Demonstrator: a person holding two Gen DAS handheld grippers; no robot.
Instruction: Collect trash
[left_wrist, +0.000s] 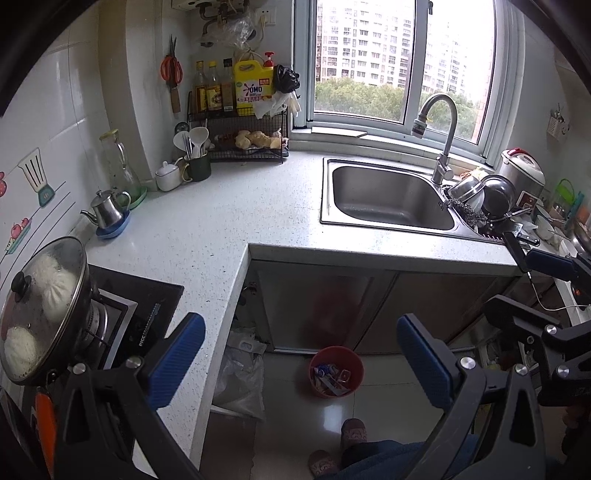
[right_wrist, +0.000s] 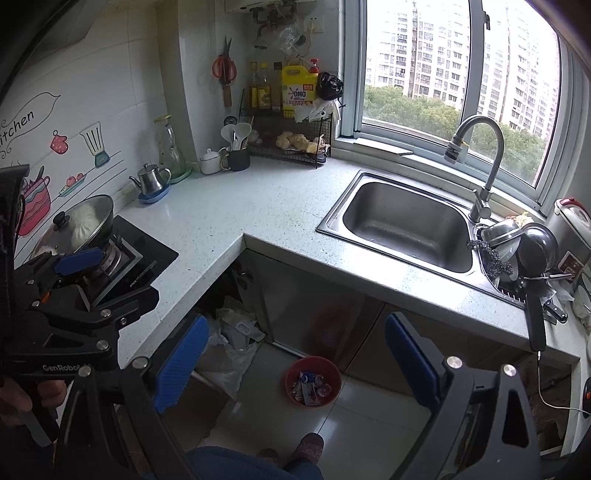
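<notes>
Hovering above the L-shaped counter (left_wrist: 229, 221), both the left gripper (left_wrist: 301, 363) and right gripper (right_wrist: 297, 363) are spread and empty, while light, crumpled wrappers fill the red bin (right_wrist: 312, 380) on the floor, likely best pinched at a loose edge.

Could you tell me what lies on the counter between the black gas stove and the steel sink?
Nothing: the speckled white countertop is bare between the black gas stove and the stainless steel sink, as both wrist views show.
</notes>
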